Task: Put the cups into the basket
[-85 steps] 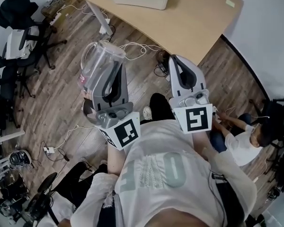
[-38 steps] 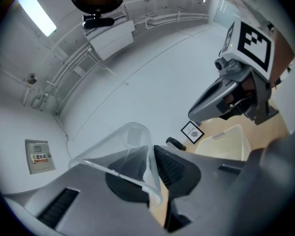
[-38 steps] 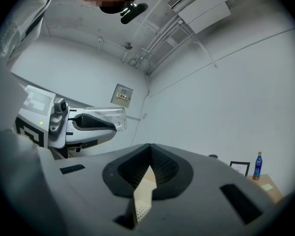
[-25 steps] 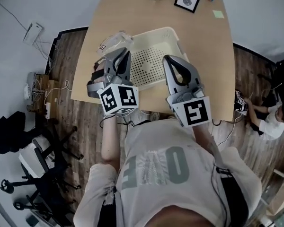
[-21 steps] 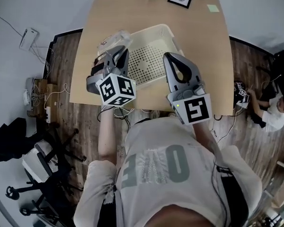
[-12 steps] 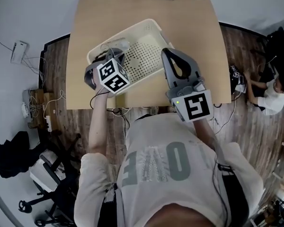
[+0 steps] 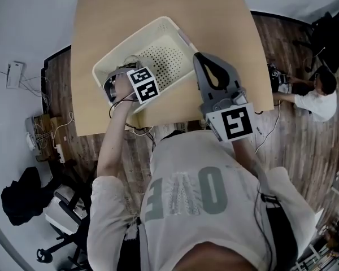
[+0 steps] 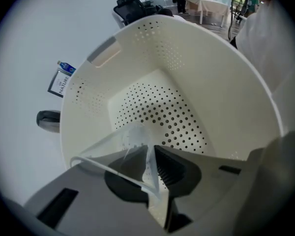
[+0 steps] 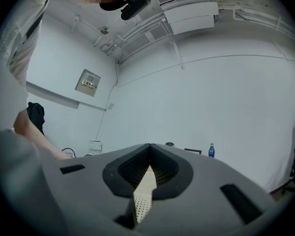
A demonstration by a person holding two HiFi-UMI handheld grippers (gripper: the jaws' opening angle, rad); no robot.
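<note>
Clear thin-walled plastic cup (image 8: 119,144) lay tipped, mouth toward camera, wall pinched between left gripper (image 8: 151,156) jaws, inside basket (image 8: 226,87) above perforated floor. Basket was cream plastic, rectangular, upright, skewed on table (image 7: 231,49) near front edge, toward front left corner.

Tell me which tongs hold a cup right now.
The left tongs, pinching a clear cup inside the basket; the right tongs are shut and empty.

Probably an office, wooden desk (image 7: 96,44), swivel chairs (image 7: 59,208), floor cables (image 7: 33,137)
</note>
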